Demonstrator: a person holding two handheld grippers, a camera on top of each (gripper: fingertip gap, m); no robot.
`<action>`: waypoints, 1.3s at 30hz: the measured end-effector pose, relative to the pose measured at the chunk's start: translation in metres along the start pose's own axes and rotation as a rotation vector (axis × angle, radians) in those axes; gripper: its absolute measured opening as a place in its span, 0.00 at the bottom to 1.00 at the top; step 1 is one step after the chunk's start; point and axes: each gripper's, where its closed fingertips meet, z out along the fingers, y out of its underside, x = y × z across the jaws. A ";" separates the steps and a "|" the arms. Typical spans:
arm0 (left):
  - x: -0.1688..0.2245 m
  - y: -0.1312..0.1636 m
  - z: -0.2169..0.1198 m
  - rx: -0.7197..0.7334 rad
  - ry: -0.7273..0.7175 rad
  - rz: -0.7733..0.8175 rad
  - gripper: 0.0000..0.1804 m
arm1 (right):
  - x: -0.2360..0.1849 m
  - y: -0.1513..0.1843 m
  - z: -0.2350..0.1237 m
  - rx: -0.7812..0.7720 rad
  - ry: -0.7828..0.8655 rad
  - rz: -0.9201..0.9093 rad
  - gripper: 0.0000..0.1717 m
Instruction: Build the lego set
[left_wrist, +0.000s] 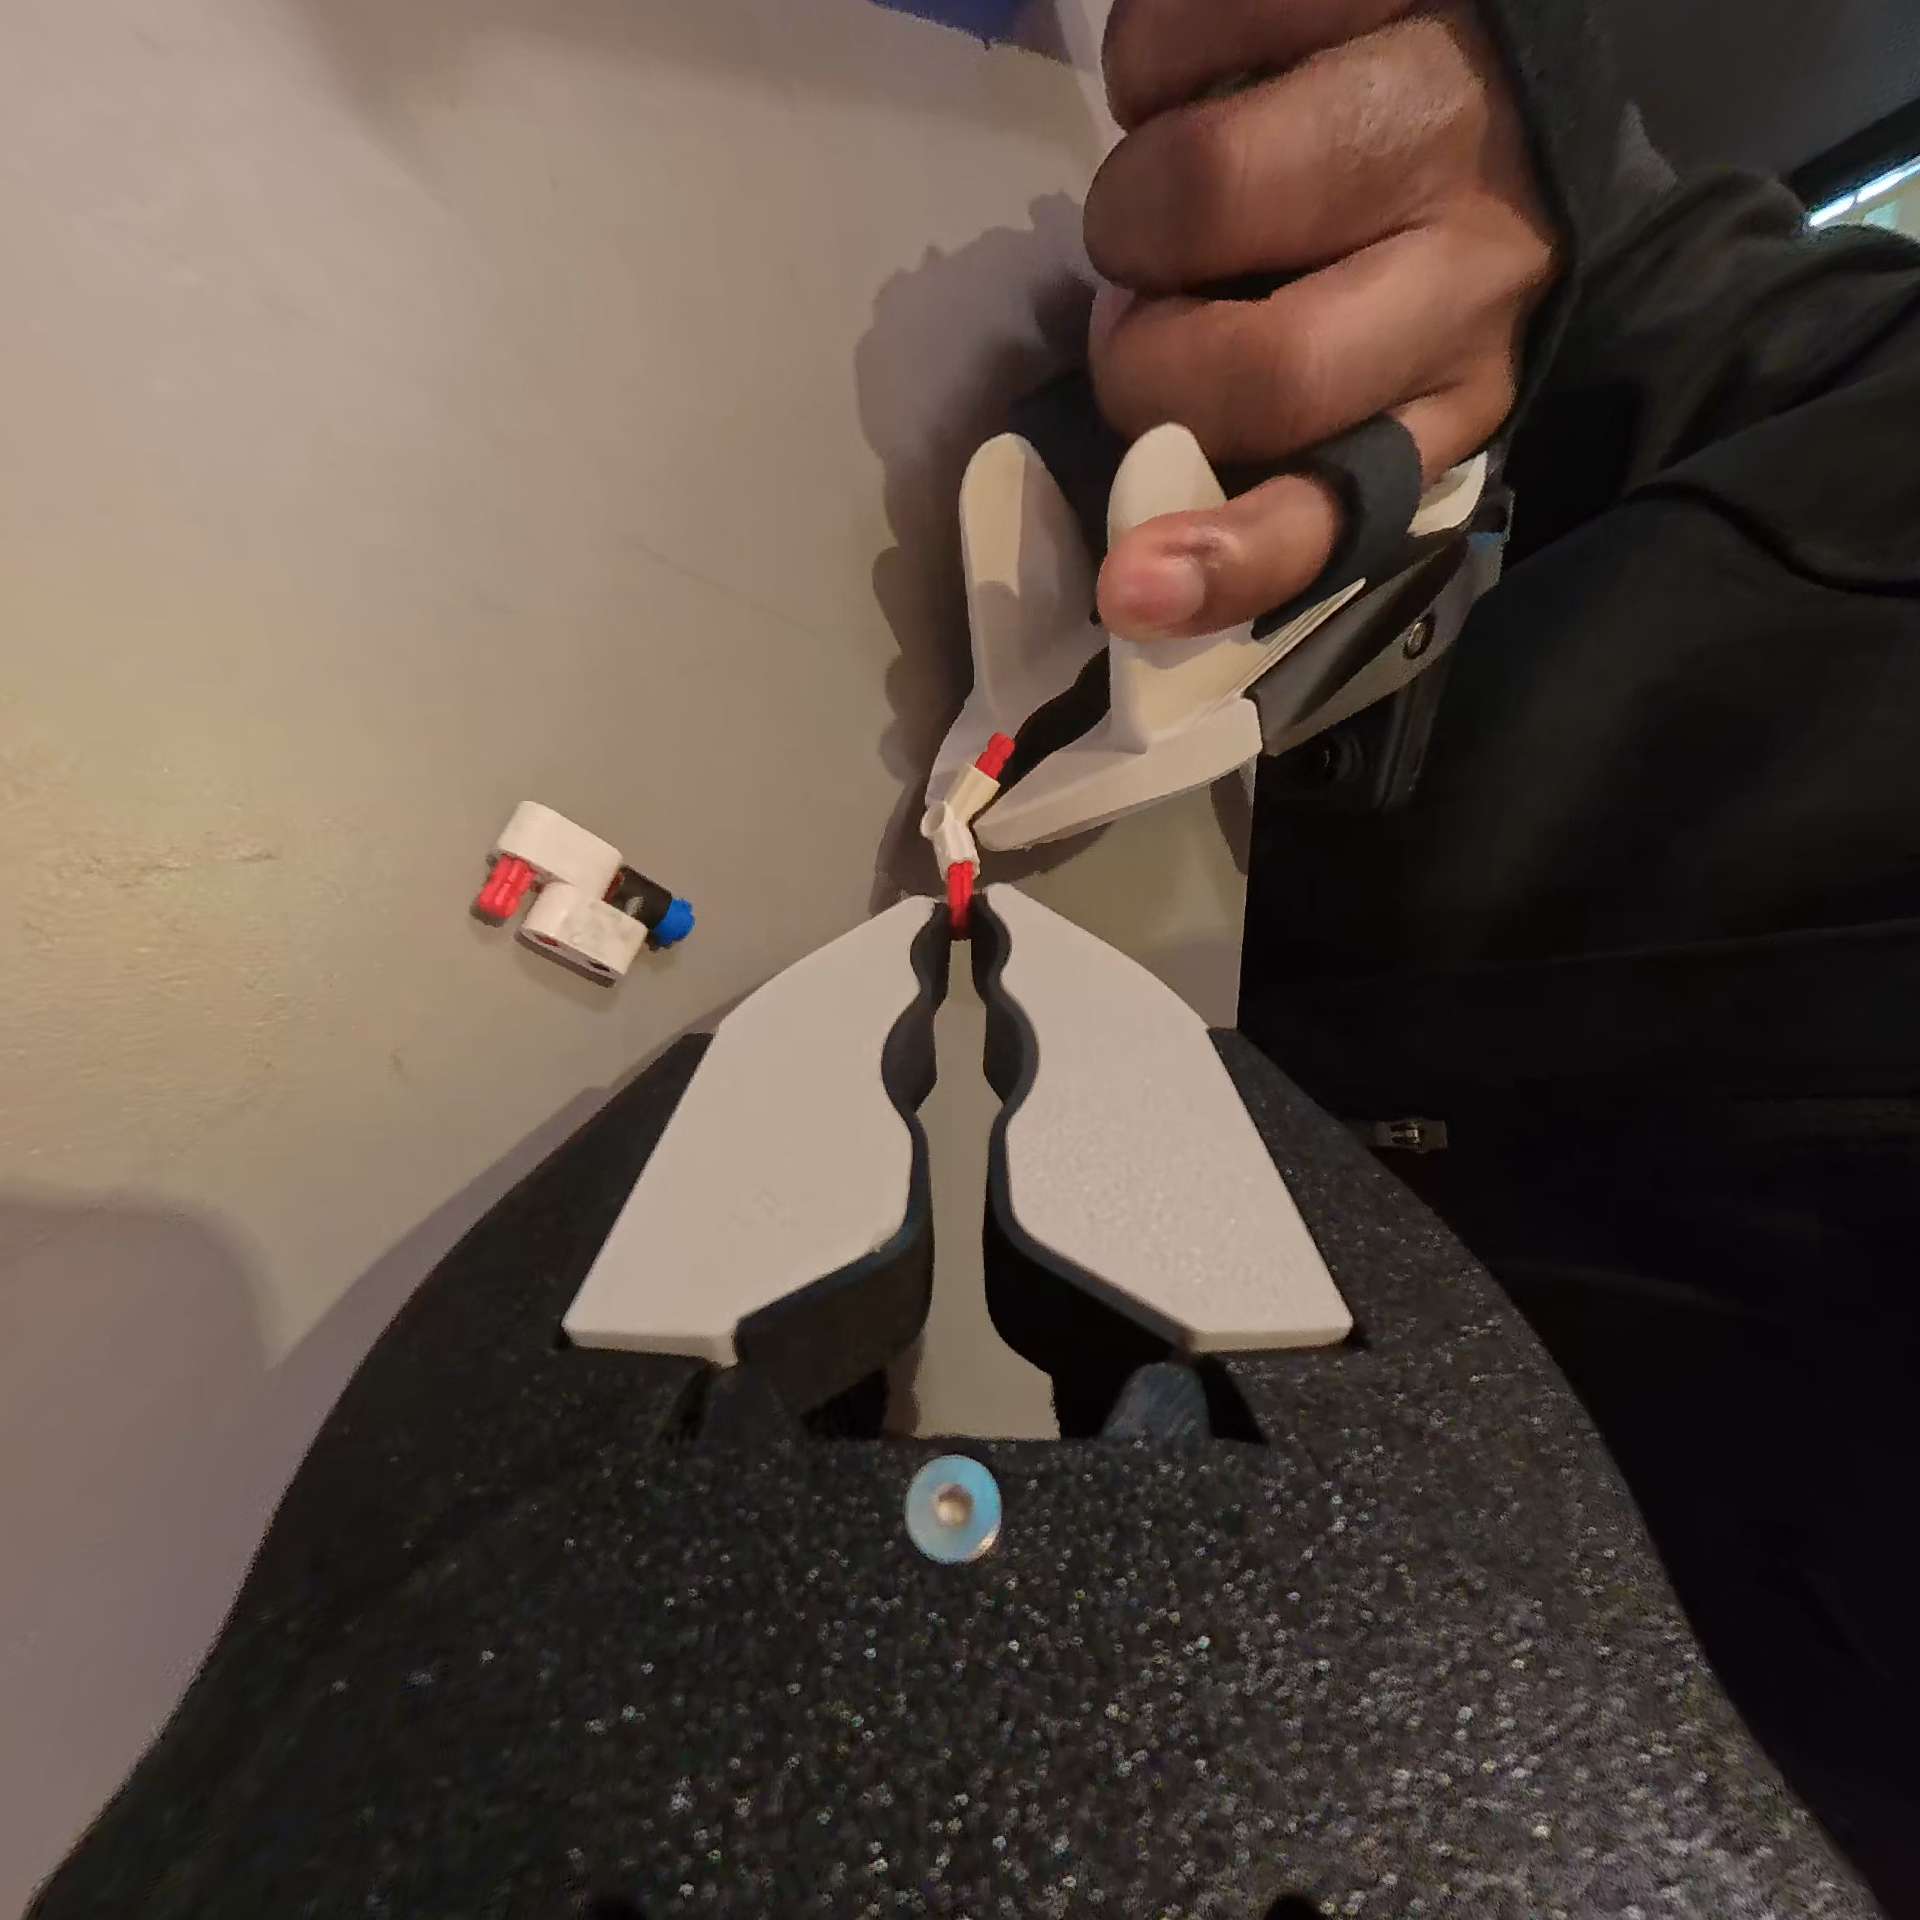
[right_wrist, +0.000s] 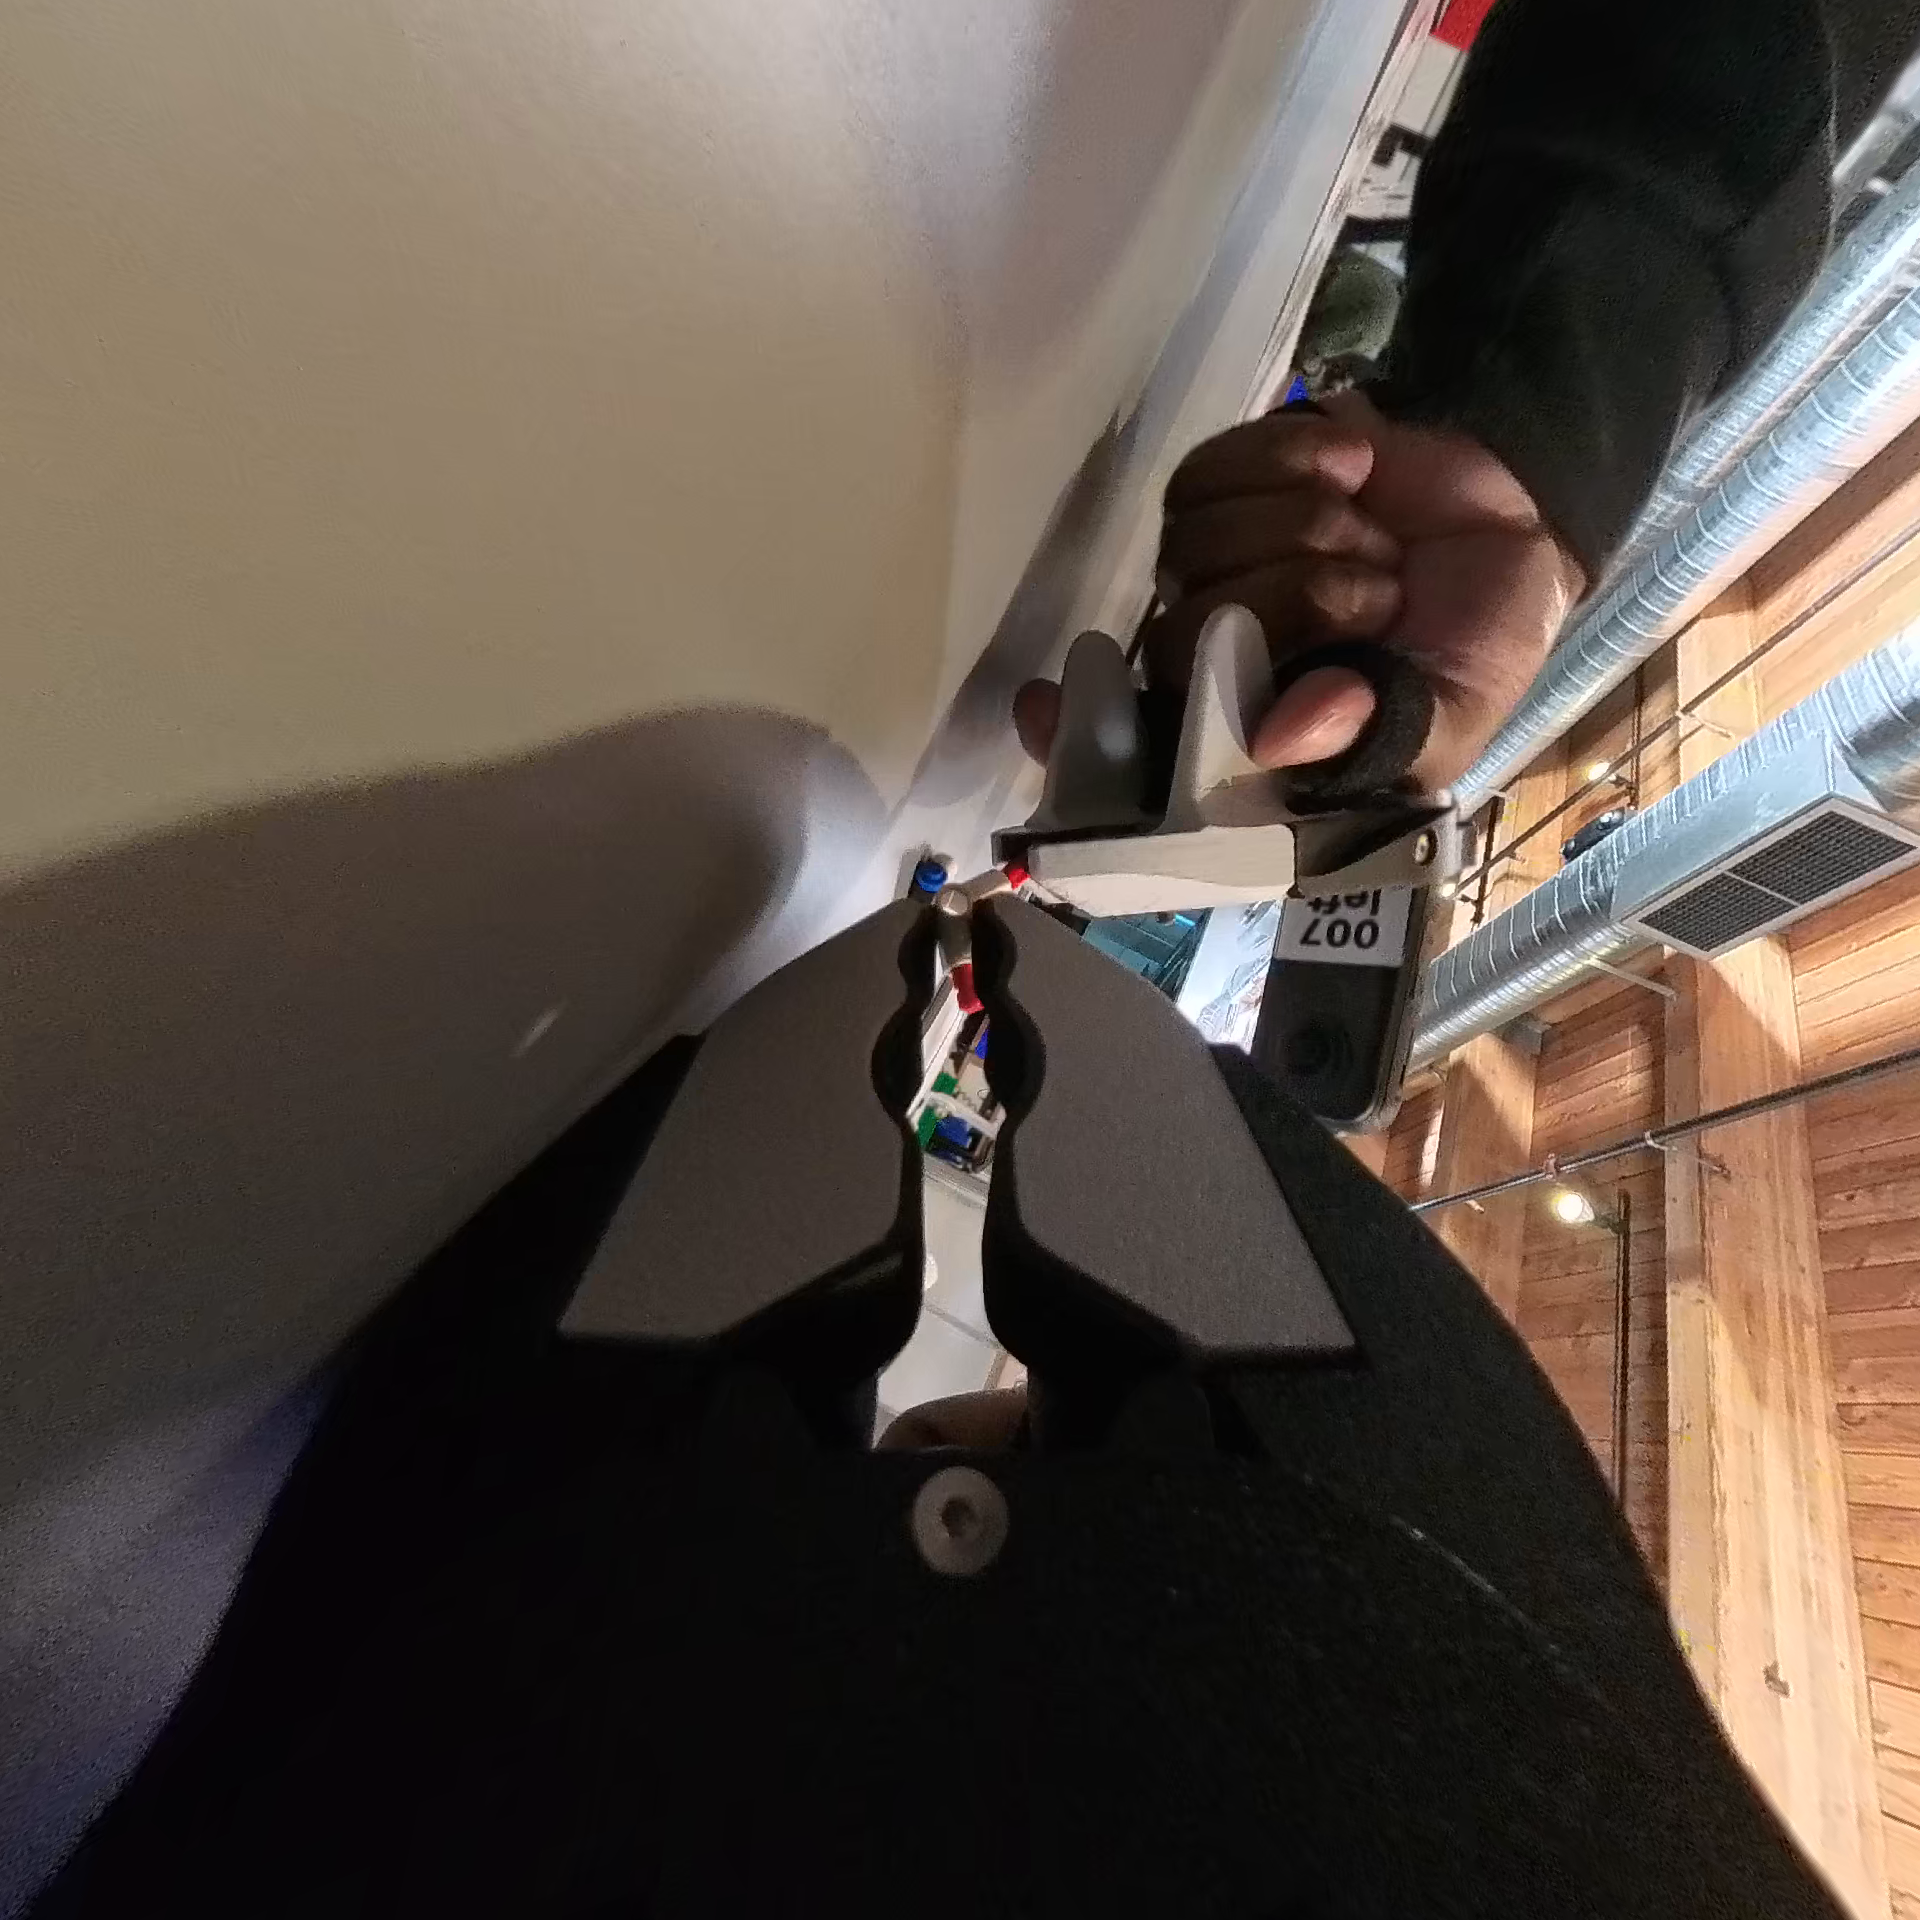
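While both tools (left_wrist: 958, 914) (right_wrist: 961, 961) pinch it, bent white connector (left_wrist: 951, 821), red pins at either end.

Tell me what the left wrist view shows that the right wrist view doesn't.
Only the left wrist view: a small white block assembly with red and blue pins lying whole on the pale table.
Only the right wrist view: wooden wall, metal ducts and a labelled camera under the left gripper.
Both: the bent white connector with red pins, the left gripper gripping one end, the right gripper the other.
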 end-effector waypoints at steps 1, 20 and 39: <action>0.000 0.001 0.001 -0.014 -0.001 0.001 0.02 | 0.000 -0.001 0.000 0.003 -0.003 -0.005 0.03; 0.005 0.016 0.010 -0.279 -0.027 0.059 0.02 | -0.002 -0.011 -0.005 0.032 -0.057 -0.097 0.03; 0.001 0.021 0.018 -0.421 -0.058 0.135 0.01 | -0.004 -0.013 -0.007 0.044 -0.125 -0.103 0.03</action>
